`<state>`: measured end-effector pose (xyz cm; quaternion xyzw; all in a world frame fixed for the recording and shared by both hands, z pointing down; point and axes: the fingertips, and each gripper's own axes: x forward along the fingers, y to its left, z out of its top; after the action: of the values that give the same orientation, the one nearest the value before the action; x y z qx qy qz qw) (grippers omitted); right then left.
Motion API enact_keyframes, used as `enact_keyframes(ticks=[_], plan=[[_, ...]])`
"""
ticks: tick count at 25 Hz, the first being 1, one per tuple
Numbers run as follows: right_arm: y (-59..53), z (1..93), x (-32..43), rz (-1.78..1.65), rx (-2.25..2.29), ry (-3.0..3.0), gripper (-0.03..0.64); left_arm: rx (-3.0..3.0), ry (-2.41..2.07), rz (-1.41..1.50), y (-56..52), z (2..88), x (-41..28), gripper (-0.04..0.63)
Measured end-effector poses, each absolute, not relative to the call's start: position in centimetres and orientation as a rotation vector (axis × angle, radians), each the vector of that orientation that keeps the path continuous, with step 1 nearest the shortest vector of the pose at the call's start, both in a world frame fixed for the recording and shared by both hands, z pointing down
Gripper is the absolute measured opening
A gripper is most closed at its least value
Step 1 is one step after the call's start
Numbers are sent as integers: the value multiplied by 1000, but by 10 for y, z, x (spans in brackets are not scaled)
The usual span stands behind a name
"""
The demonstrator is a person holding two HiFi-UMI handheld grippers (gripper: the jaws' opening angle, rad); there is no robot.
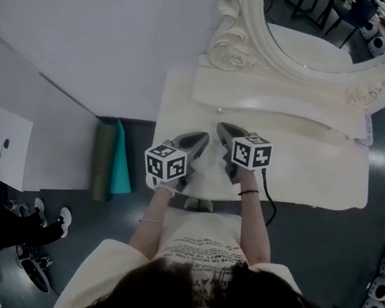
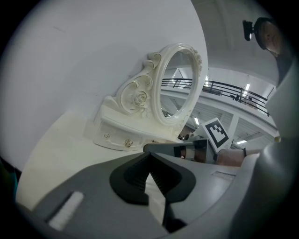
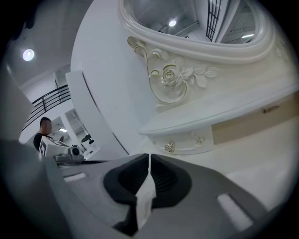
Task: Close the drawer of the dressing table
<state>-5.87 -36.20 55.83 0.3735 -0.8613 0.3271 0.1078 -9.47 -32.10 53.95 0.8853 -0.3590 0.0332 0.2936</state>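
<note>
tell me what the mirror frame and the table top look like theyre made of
Mirror frame: cream-painted carved wood or moulded resin, can't tell which. It has raised scrolls and a rose with gilt edging, and a slight sheen.
Table top: smooth cream-painted board, probably wood, with a satin finish. The colour is even and no grain shows.

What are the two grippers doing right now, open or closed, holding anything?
Left gripper: closed, holding nothing.
Right gripper: closed, holding nothing.
</note>
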Motion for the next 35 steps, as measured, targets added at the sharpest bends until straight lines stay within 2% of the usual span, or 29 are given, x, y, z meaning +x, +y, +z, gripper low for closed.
enact_keyframes(ticks=[35], plan=[[-341,521,-59,805,1085,-2701,3,2433,-918,44,-316,512,-89,0]])
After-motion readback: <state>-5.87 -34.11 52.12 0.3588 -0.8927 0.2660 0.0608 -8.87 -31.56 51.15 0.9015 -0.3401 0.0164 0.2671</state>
